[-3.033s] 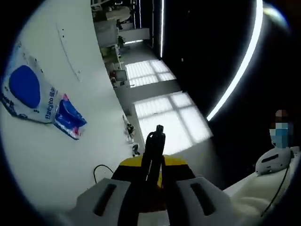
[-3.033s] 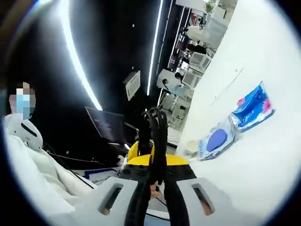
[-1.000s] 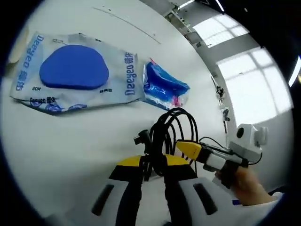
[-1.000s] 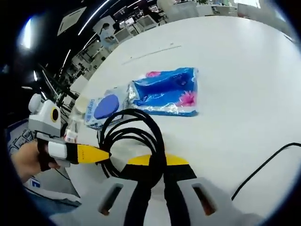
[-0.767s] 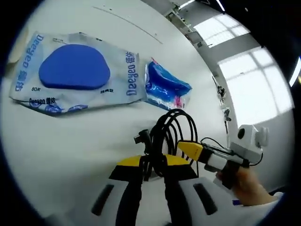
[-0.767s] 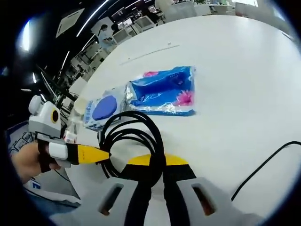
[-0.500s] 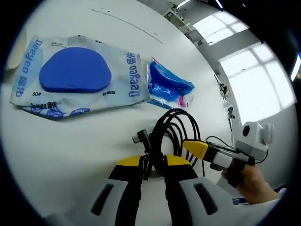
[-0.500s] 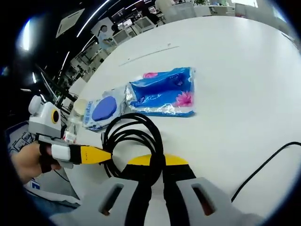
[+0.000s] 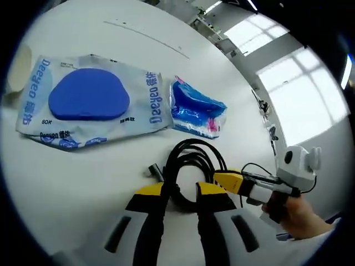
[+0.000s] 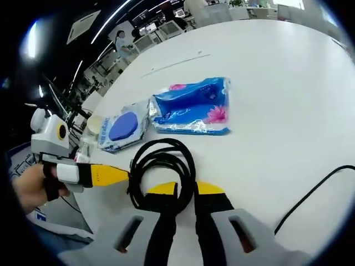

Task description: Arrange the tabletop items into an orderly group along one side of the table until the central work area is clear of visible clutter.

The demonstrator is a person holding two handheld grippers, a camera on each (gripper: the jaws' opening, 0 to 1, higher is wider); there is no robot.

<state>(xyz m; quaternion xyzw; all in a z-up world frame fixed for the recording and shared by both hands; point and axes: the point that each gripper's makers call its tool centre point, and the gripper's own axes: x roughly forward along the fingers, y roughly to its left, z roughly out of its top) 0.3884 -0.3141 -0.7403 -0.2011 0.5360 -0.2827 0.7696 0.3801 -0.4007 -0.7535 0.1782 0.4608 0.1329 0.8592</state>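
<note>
A coiled black cable (image 9: 191, 151) lies on the white table (image 9: 83, 177), just in front of both grippers. My left gripper (image 9: 180, 191) is open, with a strand of the coil between its yellow tips. My right gripper (image 10: 187, 189) is open too, its jaws either side of the coiled cable (image 10: 161, 152). Each gripper enters the other's view: the right gripper (image 9: 230, 180) from the right, the left gripper (image 10: 105, 174) from the left. Beyond the coil lie a flat wet-wipes pack with a blue lid (image 9: 89, 102) (image 10: 123, 126) and a blue tissue pack (image 9: 197, 108) (image 10: 191, 108), side by side.
A thin black wire (image 10: 310, 194) runs across the table at the right. A pale round object (image 10: 94, 123) sits by the wipes pack near the table's edge. A person's hands (image 9: 294, 210) (image 10: 30, 188) hold the gripper handles. Desks and chairs stand beyond the table.
Both grippers have opened, and the cable coil, held up between their jaws half a second ago, now rests flat on the table. The two packs have not moved.
</note>
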